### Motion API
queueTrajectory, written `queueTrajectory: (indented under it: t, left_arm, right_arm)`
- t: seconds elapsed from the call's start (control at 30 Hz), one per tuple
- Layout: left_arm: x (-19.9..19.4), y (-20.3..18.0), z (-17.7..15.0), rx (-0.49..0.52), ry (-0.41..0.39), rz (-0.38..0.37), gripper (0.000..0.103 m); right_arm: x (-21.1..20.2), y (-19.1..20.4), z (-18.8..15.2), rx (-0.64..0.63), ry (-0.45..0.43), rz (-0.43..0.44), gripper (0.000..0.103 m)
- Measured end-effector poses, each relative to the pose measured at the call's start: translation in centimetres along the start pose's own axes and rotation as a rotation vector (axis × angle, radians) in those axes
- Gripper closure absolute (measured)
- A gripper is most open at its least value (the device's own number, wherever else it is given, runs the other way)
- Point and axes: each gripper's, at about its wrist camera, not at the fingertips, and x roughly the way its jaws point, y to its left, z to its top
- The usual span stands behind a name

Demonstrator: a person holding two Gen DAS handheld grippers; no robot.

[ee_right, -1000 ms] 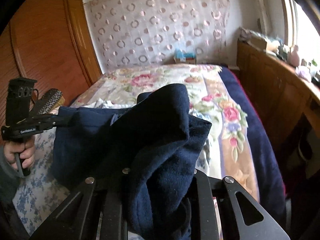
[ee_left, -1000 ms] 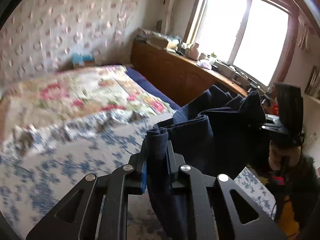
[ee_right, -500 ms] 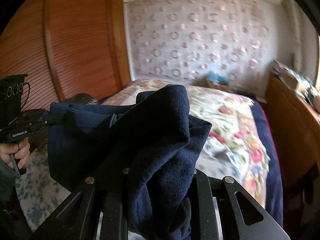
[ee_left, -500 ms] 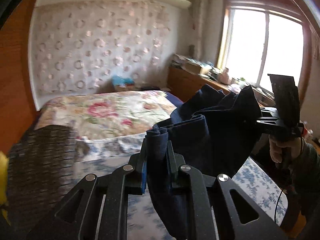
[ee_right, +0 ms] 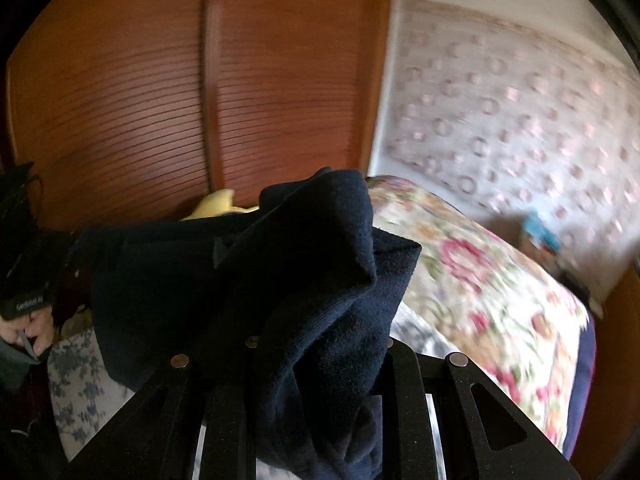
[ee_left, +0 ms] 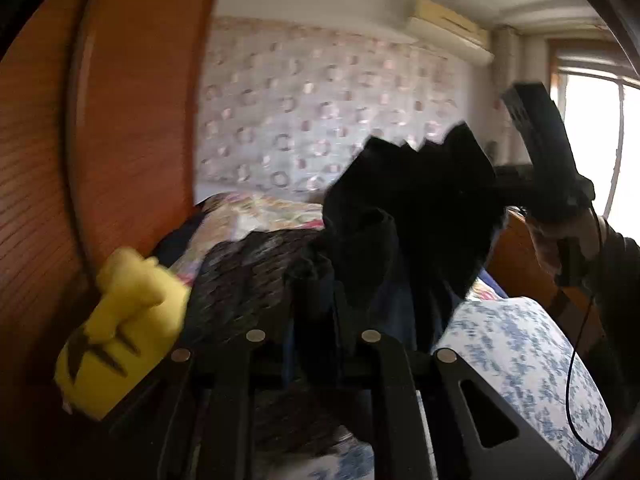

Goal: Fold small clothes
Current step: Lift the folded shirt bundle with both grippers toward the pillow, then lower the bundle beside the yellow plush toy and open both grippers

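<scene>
A navy blue garment hangs in the air between my two grippers, above the bed. My left gripper is shut on one bunched edge of it. My right gripper is shut on the other edge, and thick navy folds drape over its fingers and hide the tips. The right gripper shows in the left wrist view at the right, held in a hand. The left gripper shows at the left edge of the right wrist view. Both views are blurred.
A yellow plush toy and a dark woven cushion lie by the wooden slatted wardrobe. The bed has a floral quilt and a blue-and-white sheet. A patterned wall stands behind the bed.
Both grippers have swung left with the garment still held between them. The window and dresser have left the views; the wardrobe, yellow toy and woven cushion have come in.
</scene>
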Motion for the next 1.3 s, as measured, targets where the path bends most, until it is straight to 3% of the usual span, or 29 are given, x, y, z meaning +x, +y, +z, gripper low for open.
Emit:
queueTrajectory:
  t: [0.17,0.33,0.4,0.47,0.53,0.6,0.63,0.7,0.77,0.83,1.1,1.17,1.3]
  left_arm:
    - [1.0,3.4,-2.8,-0.082,0.059,0.063,0.088]
    - [2.4,5.1,-5.0,-0.098,0.125,0.102,0.088]
    - [2.7,5.4,-5.3,-0.092,0.14,0.109,0.088]
    - [2.5,5.1,-5.6,-0.076,0.14,0.117,0.086]
    - [2.6,5.8,-5.0,-0.073,0.14,0.122,0.081]
    - [2.2,5.6,-4.8,-0.067,0.129,0.118,0.07]
    - [2.0,5.6,-4.7,-0.061,0.121,0.115,0.06]
    - [1.3,5.1,-4.3,-0.041,0.099,0.111,0.053]
    - [0.7,4.3,-3.9,-0.022,0.09,0.109,0.033]
    - [0.0,3.3,-3.6,0.006,0.07,0.101,0.022]
    - [-1.1,-1.7,-3.3,0.088,0.039,0.06,0.017]
    - [-1.2,-3.1,-3.2,0.102,0.035,0.057,0.017]
    - [-1.5,-5.5,-3.1,0.108,0.031,0.008,0.017]
  right_arm:
    - [7.1,2.1,4.8,-0.103,0.053,0.073,0.083]
    - [14.2,2.4,6.4,-0.146,0.125,0.087,0.079]
    - [15.3,2.0,6.4,-0.108,0.154,0.061,0.069]
    - [16.5,1.8,7.1,-0.063,0.161,0.021,0.047]
    - [16.6,1.5,7.3,-0.023,0.162,-0.039,0.037]
    - [16.0,3.2,7.5,0.002,0.134,-0.052,0.036]
    - [15.2,3.8,7.1,0.011,0.119,-0.062,0.036]
    - [13.7,4.3,5.9,0.038,0.09,-0.079,0.036]
    - [11.7,4.7,4.4,0.069,0.05,-0.071,0.036]
    - [9.3,4.7,2.1,0.092,0.028,-0.072,0.036]
    - [0.4,6.9,-6.8,0.199,-0.074,-0.133,0.036]
    - [-1.5,7.6,-8.8,0.231,-0.096,-0.161,0.027]
    - [-5.7,9.5,-12.0,0.275,-0.121,-0.252,0.021]
